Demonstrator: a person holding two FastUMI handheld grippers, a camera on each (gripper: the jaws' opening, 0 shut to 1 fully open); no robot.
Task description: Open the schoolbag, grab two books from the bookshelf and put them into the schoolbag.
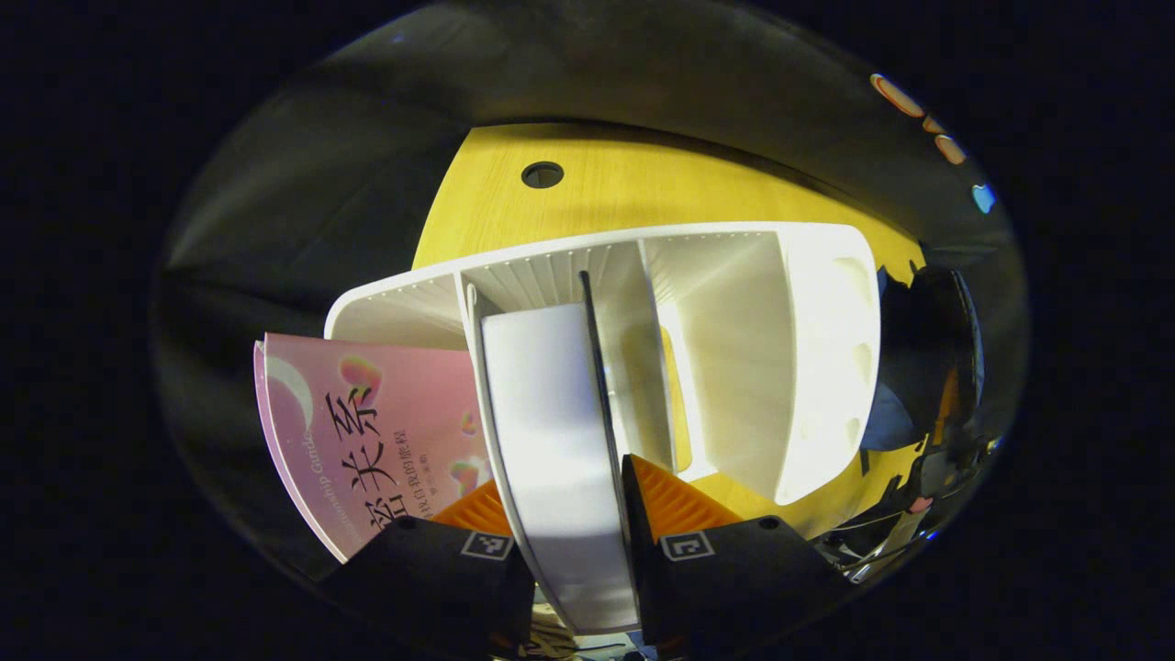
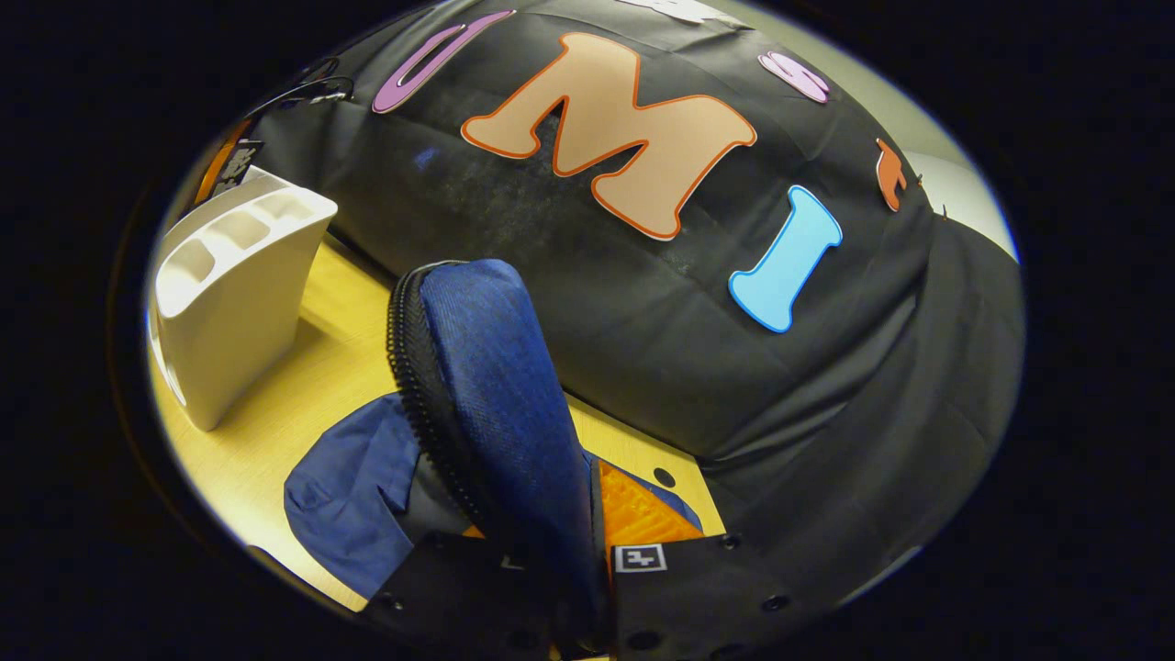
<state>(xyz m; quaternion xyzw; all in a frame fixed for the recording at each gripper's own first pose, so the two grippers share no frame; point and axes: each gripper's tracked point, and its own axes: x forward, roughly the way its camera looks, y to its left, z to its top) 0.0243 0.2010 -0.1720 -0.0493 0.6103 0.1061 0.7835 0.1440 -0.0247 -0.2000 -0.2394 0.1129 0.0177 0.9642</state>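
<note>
- In the left gripper view, the left gripper (image 1: 569, 542) is closed on a white book (image 1: 551, 431). One orange finger (image 1: 482, 509) presses on the left side of the book and the other presses on the right side.
- The white book stands up between the two fingers. Its far end is in a slot of the white shelf (image 1: 734, 303).
- A pink book (image 1: 367, 422) is just beside the white book, on its left. It leans out over the left side of the shelf.
- The other slots of the shelf look bare inside.
- The shelf stands on a yellow table (image 1: 624, 184). A small round hole (image 1: 542, 174) is in the table behind the shelf.
- In the right gripper view, the right gripper (image 2: 569, 542) is closed on a blue flap (image 2: 496, 367) of the bag (image 2: 349, 496). The flap sticks up between the fingers, and a black zipper (image 2: 413, 386) runs along its edge.
- The rest of the blue bag lies low on the yellow table, just left of the gripper.
- Farther off on the left, the white shelf stands on the table, apart from the bag.
</note>
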